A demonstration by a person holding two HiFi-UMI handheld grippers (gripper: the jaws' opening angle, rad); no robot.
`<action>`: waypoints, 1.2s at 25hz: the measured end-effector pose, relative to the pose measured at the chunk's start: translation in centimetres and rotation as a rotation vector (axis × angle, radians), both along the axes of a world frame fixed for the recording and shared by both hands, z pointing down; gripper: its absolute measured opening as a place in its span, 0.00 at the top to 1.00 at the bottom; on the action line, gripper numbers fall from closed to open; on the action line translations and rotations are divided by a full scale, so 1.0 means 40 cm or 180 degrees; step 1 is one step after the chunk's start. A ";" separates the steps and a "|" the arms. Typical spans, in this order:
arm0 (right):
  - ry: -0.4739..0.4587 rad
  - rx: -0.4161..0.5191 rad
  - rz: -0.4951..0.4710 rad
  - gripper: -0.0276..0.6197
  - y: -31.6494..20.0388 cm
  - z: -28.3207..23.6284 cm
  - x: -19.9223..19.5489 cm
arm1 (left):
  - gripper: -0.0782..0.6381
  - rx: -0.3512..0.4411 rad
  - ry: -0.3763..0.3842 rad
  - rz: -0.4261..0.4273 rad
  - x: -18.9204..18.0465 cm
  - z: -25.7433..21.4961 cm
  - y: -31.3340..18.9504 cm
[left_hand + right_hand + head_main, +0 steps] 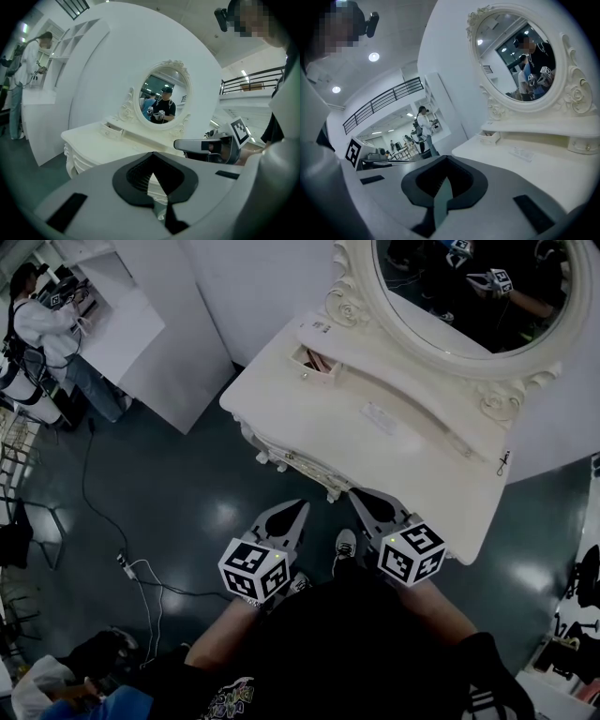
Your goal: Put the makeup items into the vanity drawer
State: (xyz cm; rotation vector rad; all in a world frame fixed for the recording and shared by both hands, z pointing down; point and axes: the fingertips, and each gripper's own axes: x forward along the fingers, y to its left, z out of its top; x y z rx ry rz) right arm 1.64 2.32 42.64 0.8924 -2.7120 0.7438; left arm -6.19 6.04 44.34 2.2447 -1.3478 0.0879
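Left tool (298, 508) and right tool (355, 494) are both held side by side in front of the white vanity, over the dark floor (187, 512), pointing toward the counter (412, 460) and not touching it. In the left gripper view the left tool's (157, 182) jaws are together with nothing between them; in the right gripper view the right tool's (442, 188) jaws are likewise pressed together and empty.

On the counter's raised back shelf, at its left end below the oval mirror (469, 292), a small drawer (315, 365) stands pulled open, and pinkish items (320, 359) lie inside it, too small to tell apart. A flat clear packet (380, 418) lies near the middle of the counter, well apart from the drawer. A small dark thing (503, 463) rests at the counter's right end.

Across the room a person (37, 329) stands at a white shelf unit, and a cable (94, 502) trails over the floor.
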 end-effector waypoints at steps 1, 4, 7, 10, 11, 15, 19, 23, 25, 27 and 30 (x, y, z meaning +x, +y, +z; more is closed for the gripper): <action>0.0004 -0.0003 0.0005 0.91 -0.009 0.002 0.005 | 0.89 -0.0003 0.0002 -0.0002 0.003 0.001 -0.009; 0.0013 -0.0012 0.0027 0.91 -0.034 0.004 0.017 | 0.89 -0.0014 0.0005 0.0002 0.012 0.003 -0.033; 0.0018 -0.0020 0.0048 0.91 -0.055 0.009 0.032 | 0.89 -0.0023 -0.0002 0.0014 0.022 0.007 -0.055; 0.0025 -0.0019 0.0067 0.91 -0.080 0.013 0.051 | 0.89 -0.0028 -0.0014 0.0023 0.036 0.010 -0.082; 0.0030 -0.0017 0.0072 0.91 -0.090 0.014 0.057 | 0.89 -0.0028 -0.0019 0.0027 0.041 0.010 -0.092; 0.0051 0.0004 0.0094 0.91 -0.135 0.019 0.087 | 0.89 -0.0023 -0.0044 0.0041 0.063 0.011 -0.134; 0.0054 0.0018 0.0110 0.91 -0.178 0.022 0.117 | 0.89 -0.0016 -0.0075 0.0057 0.089 0.013 -0.176; 0.0054 0.0006 0.0096 0.91 -0.214 0.022 0.141 | 0.89 -0.0014 -0.0058 0.0062 0.117 0.005 -0.216; 0.0061 -0.0005 0.0077 0.91 -0.233 0.025 0.150 | 0.89 -0.0010 -0.0050 0.0061 0.129 0.001 -0.237; 0.0074 -0.0012 0.0055 0.91 -0.251 0.029 0.160 | 0.89 -0.0007 -0.0054 0.0055 0.141 0.000 -0.256; 0.0115 0.0008 0.0022 0.91 -0.280 0.034 0.174 | 0.89 -0.0004 -0.0064 0.0035 0.154 0.000 -0.282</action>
